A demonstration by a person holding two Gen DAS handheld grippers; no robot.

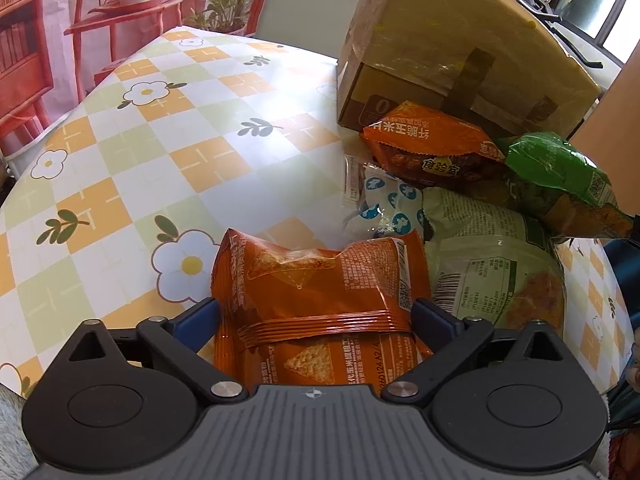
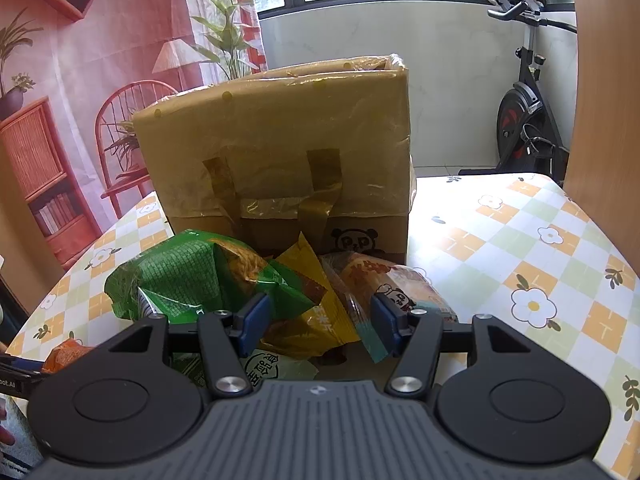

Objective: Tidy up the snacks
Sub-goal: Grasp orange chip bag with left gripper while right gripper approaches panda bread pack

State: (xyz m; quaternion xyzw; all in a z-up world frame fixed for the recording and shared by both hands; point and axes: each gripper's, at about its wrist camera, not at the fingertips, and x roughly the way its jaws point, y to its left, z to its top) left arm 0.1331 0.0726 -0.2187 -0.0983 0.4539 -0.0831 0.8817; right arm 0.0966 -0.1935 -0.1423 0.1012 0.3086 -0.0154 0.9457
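My left gripper (image 1: 316, 316) has its jaws on both sides of an orange chip bag (image 1: 320, 288) that lies on the table; the blue pads touch its edges. Behind it lie a pale green bag (image 1: 496, 264), a white-and-blue packet (image 1: 390, 200), another orange bag (image 1: 432, 144) and a green bag (image 1: 560, 168). A taped cardboard box (image 1: 460, 52) stands behind the pile; it also shows in the right wrist view (image 2: 280, 152). My right gripper (image 2: 320, 320) is open over the pile, above a yellow bag (image 2: 316, 312), with a green bag (image 2: 192, 276) to the left and a clear-wrapped snack (image 2: 384, 276) to the right.
The table has a checked flower-print cloth (image 1: 160, 152), also in the right wrist view (image 2: 520, 248). An exercise bike (image 2: 524, 108) stands behind the table at the right. A printed backdrop (image 2: 80, 100) hangs at the left.
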